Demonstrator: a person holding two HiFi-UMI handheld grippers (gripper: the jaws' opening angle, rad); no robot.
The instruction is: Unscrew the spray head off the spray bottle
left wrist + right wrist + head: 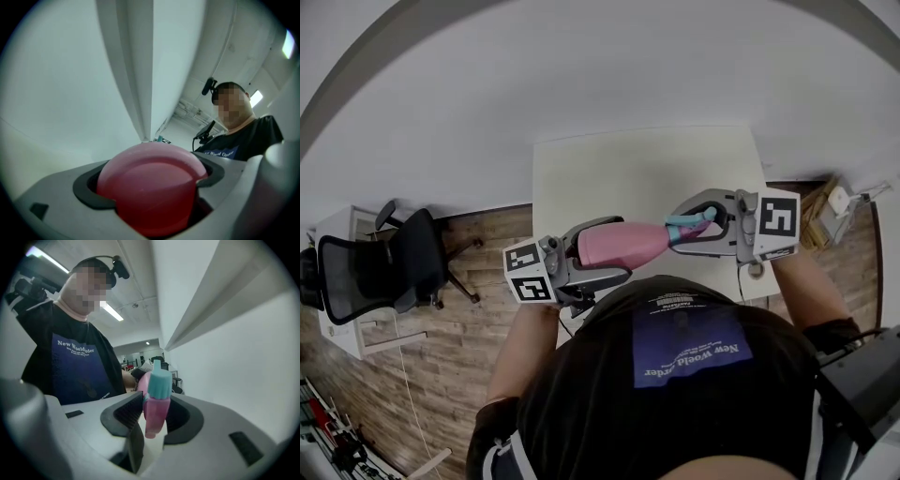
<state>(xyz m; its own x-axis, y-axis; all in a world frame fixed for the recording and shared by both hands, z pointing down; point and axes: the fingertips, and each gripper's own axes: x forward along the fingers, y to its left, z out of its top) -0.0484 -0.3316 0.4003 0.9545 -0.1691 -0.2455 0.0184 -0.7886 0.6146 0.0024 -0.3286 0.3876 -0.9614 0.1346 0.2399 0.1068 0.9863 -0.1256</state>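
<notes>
I hold a pink spray bottle (619, 246) lying sideways in the air over the near edge of a white table (647, 169). My left gripper (625, 249) is shut on the bottle's round body, whose pink base (150, 187) fills the space between the jaws in the left gripper view. The spray head (689, 227), teal on top with a pink trigger (154, 416), points right. It sits between the ribbed black pads (129, 414) of my right gripper (680, 232), which press on it from both sides.
A black office chair (384, 267) stands on the wooden floor (478, 309) to the left, by a white cabinet (337, 225). Cardboard pieces (825, 211) lie on the floor right of the table. The person's torso is just below both grippers.
</notes>
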